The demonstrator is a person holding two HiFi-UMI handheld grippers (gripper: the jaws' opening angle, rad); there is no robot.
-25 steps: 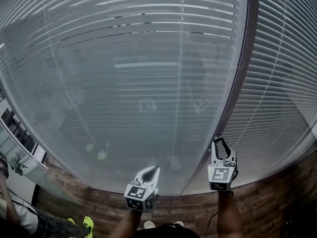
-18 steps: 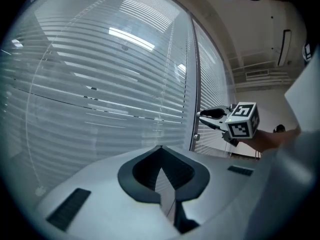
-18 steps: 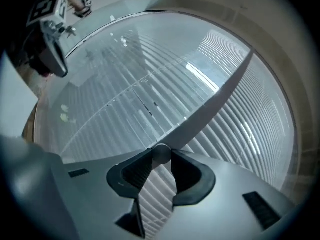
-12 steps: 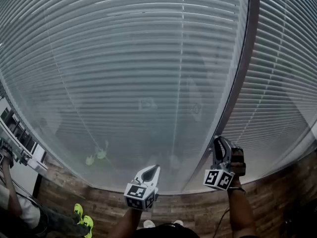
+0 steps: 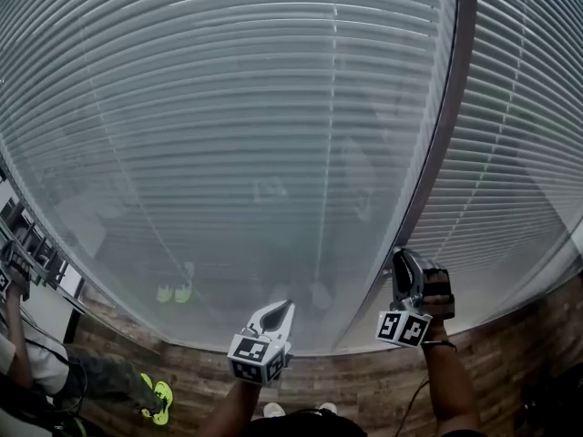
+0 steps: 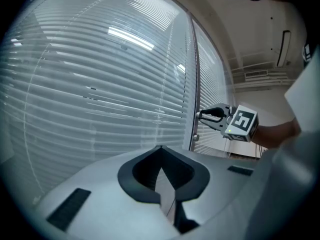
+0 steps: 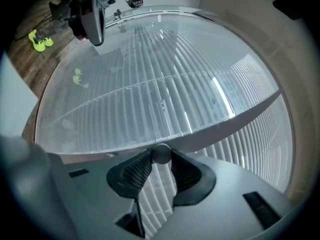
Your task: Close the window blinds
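Grey slatted blinds (image 5: 273, 107) hang behind a large glass pane, their slats tilted nearly flat. At the dark vertical frame (image 5: 442, 153) my right gripper (image 5: 404, 260) is shut on a small round knob (image 7: 161, 153), which sits pinched between the ribbed pads (image 7: 135, 171). The same gripper (image 6: 206, 115) shows at the frame in the left gripper view. My left gripper (image 5: 284, 309) hovers lower and to the left in front of the glass, its jaws shut with the tips (image 6: 160, 150) together and nothing between them.
A second blind panel (image 5: 528, 153) hangs right of the frame. Brown wood floor (image 5: 510, 371) runs below the window. A person with yellow-green shoes (image 5: 157, 397) stands at the lower left by a rack (image 5: 32, 258). The shoes' reflection (image 5: 178, 291) shows in the glass.
My right gripper has rolled about its own axis on the knob, and the slats have tilted from see-through to nearly flat. The person at the lower left has shifted. The left gripper stayed still.
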